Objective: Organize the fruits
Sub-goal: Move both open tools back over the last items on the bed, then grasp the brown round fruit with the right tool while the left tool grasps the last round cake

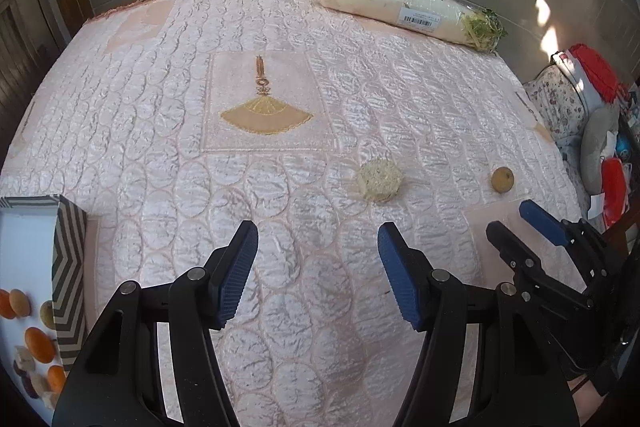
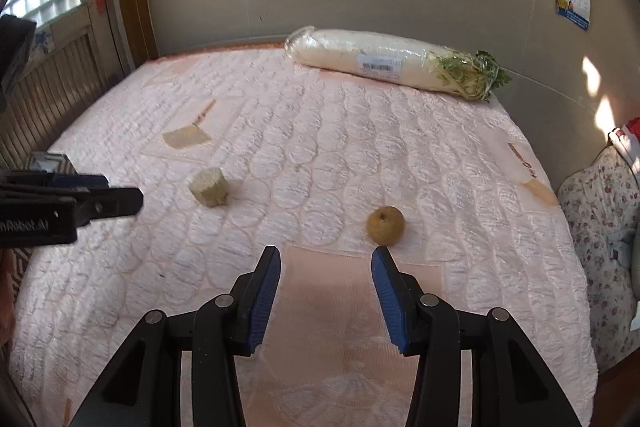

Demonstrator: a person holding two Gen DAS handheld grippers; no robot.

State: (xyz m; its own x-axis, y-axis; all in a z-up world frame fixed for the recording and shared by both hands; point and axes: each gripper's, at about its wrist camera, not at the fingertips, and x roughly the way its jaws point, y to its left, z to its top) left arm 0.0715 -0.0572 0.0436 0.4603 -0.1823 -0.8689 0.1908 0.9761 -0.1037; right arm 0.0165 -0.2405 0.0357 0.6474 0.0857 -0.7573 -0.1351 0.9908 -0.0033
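While both tools gape, left tool [image 1: 318, 239], right tool [image 2: 326, 259], barcode-labelled radish [image 2: 384, 61], brown fruit [image 2: 386, 226].

- Left gripper [image 1: 318, 235]: fills the lower centre of the left wrist view. Two black arms fitted with blue ribbed pads [image 1: 236, 275]. Jaws spread wide, nothing between them. Fingers point toward the upper part of the frame.
- Left gripper, second sighting [image 2: 138, 202]: enters from the left edge of the right wrist view at mid-height, seen side-on, tip pointing right. Jaw spacing not readable from this angle.
- Right gripper [image 2: 326, 255]: lower centre of the right wrist view. Same black arms, blue ribbed pads [image 2: 264, 299]. Jaws parted wide, holding nothing.
- Right gripper, second sighting [image 1: 516, 217]: lower right of the left wrist view, angled toward upper left, fingers apart.
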